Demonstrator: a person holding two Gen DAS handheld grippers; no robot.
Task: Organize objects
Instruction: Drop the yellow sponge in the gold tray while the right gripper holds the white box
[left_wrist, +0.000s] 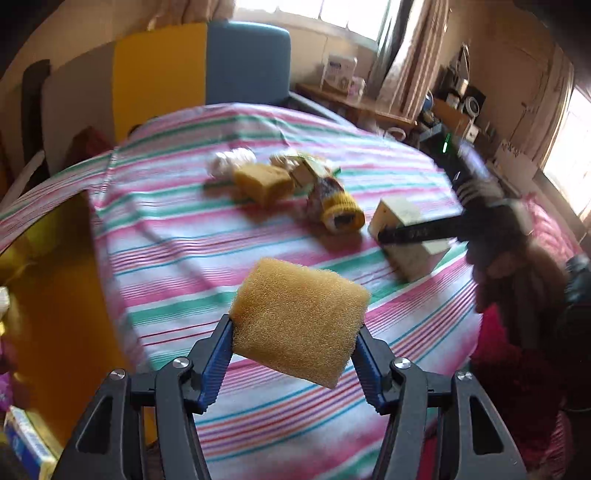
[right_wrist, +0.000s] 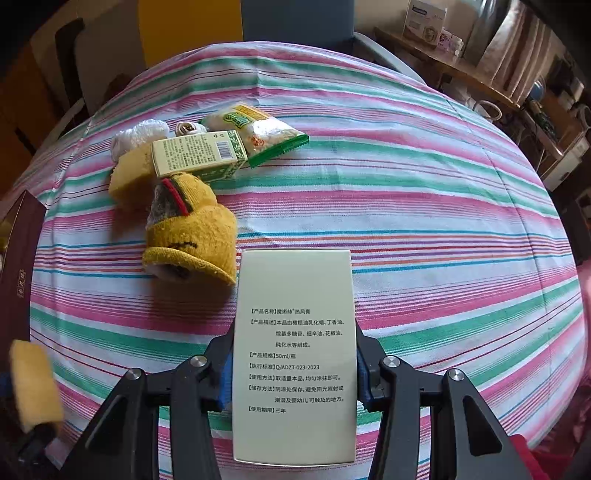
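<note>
1. In the left wrist view we see the left gripper (left_wrist: 295, 341) with its jaws partly open and pressed on a yellow sponge (left_wrist: 299, 321); the blue pads pinch its two short ends, and the sponge hangs tilted above the striped cloth (left_wrist: 258, 229), clear of it.
2. In the right wrist view the right gripper (right_wrist: 294, 369) has its jaws drawn in on a pale carton (right_wrist: 294, 354). The pads press on its two long sides near the lower half, and the carton's far end reaches out over the cloth, just beside a yellow sock (right_wrist: 192, 240).
3. No earlier picture is on hand, so we speak only of the grips as they stand.
4. At the left edge of the left view stands a golden-sided box (left_wrist: 55, 295); we cannot tell what is in it.
5. The rest of the things lie in a loose cluster farther out on the cloth: a second yellow sponge (right_wrist: 129, 177), a green-and-cream box (right_wrist: 195, 153) leaning on it, a green-edged snack packet (right_wrist: 258, 131), and a white crumpled bundle (right_wrist: 138, 136).
6. The held sponge is coarse, porous and golden yellow, with rounded corners. The carton is flat-faced, cream to pale green, with rows of black printed text on the side towards the camera.
</note>
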